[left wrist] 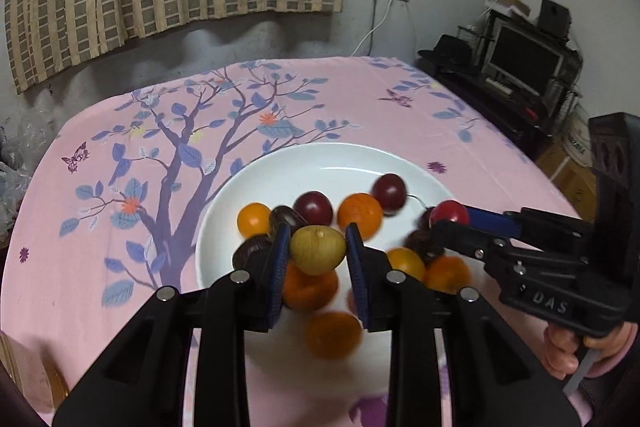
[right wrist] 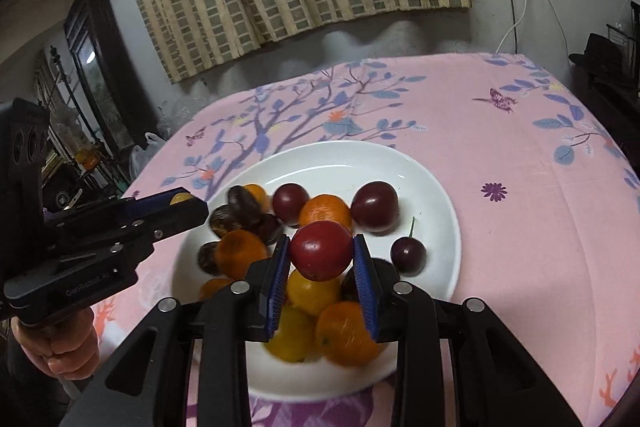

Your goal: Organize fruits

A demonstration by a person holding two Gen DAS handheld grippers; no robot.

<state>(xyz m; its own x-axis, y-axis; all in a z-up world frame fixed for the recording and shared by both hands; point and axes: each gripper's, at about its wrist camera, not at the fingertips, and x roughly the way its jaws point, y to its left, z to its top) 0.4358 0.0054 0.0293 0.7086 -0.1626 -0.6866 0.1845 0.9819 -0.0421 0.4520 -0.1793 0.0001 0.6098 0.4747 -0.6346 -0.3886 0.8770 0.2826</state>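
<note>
With the left gripper (left wrist: 318, 247) clamping a yellow-green fruit (left wrist: 317, 249) and the right gripper (right wrist: 322, 251) clamping a red fruit (right wrist: 321, 250) above the white plate (right wrist: 436, 187), maintain firm, even pad pressure and lift each straight up, clear of the piled fruit.

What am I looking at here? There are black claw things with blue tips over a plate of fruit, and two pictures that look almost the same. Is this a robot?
No robot arm here: a person holds a black two-finger gripper in each hand, squeezing a trigger handle. Each gripper carries a wide-angle camera looking along its fingers, so each picture is one gripper's own view.

In the left camera's picture, the left gripper pinches a yellow-green round fruit between its blue pads. The right gripper shows at the side.

In the right camera's picture, the right gripper pinches a red round fruit, and the left gripper appears at the left.

Below both lies a white round plate with orange, yellow and dark purple fruits, on a pink tablecloth printed with a blue tree.
</note>
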